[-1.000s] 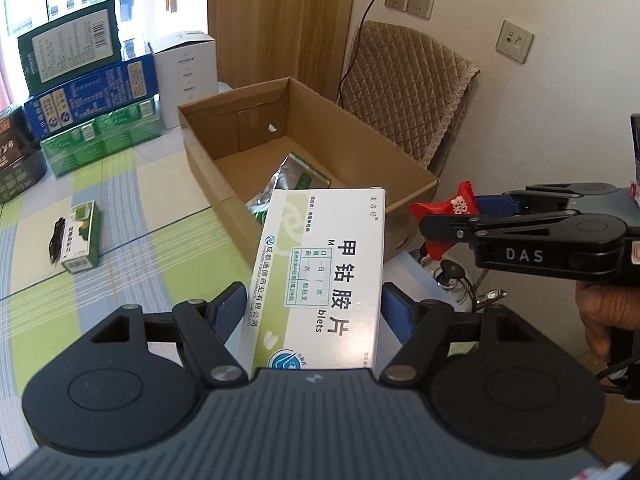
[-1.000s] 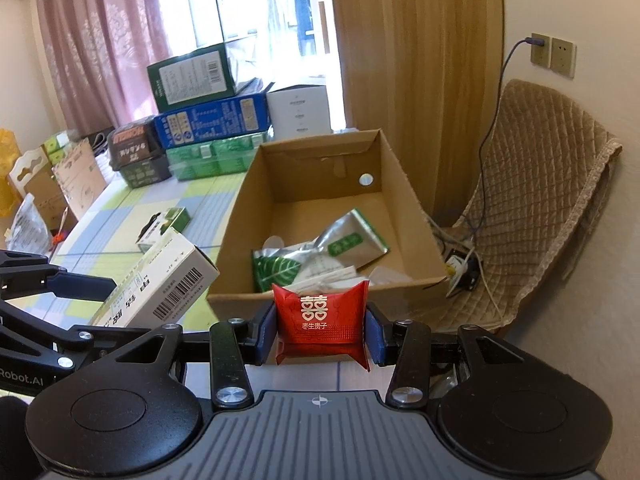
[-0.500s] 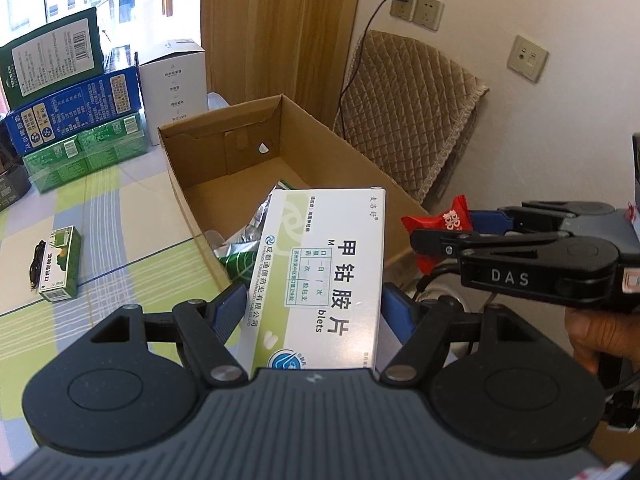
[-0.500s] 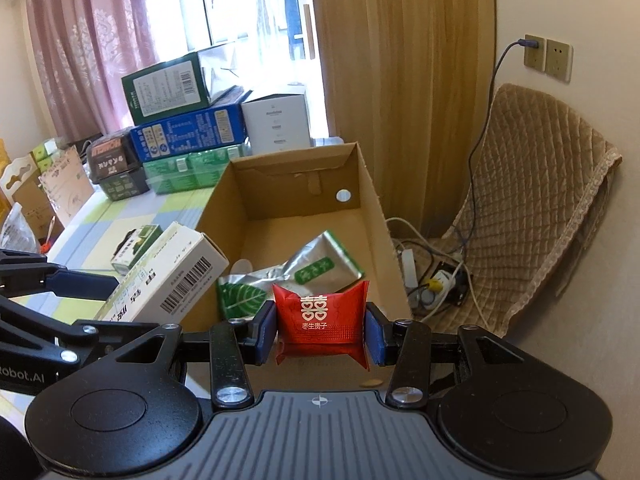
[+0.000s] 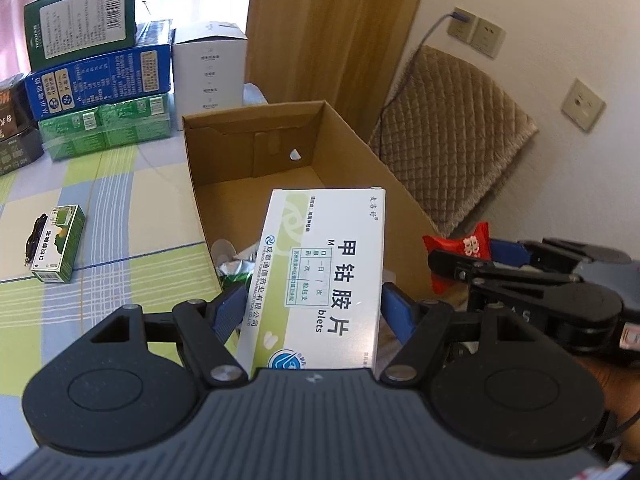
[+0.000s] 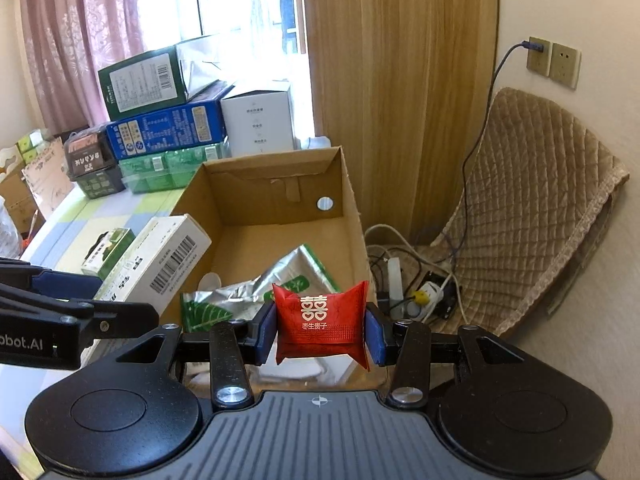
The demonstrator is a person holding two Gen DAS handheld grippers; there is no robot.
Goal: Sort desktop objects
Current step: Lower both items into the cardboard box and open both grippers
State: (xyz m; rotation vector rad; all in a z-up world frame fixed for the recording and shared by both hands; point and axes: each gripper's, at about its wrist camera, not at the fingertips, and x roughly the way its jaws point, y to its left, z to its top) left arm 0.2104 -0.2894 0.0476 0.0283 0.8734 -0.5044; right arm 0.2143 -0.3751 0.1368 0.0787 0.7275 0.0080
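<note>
My left gripper (image 5: 312, 312) is shut on a white and green medicine box (image 5: 324, 276), held over the near end of an open cardboard box (image 5: 224, 148). My right gripper (image 6: 320, 334) is shut on a red candy packet (image 6: 320, 320), also above the carton's (image 6: 280, 176) near end. In the left wrist view the right gripper (image 5: 460, 258) with the red packet (image 5: 460, 246) sits just right of the carton. In the right wrist view the left gripper's fingers (image 6: 60, 284) and the medicine box (image 6: 160, 260) hang at the carton's left wall. Silver-green foil packets (image 6: 272, 284) lie inside the carton.
A small green box (image 5: 58, 244) with a black cable beside it lies on the checked tablecloth (image 5: 120, 220). Stacked green, blue and white boxes (image 5: 100, 80) stand at the table's far edge. A quilted chair (image 6: 532, 208) and a power strip with cables (image 6: 420, 292) are to the right of the table.
Both grippers have moved towards and over the cardboard box with their loads still held; the carton now lies nearer and more centred. The left view has rolled slightly.
</note>
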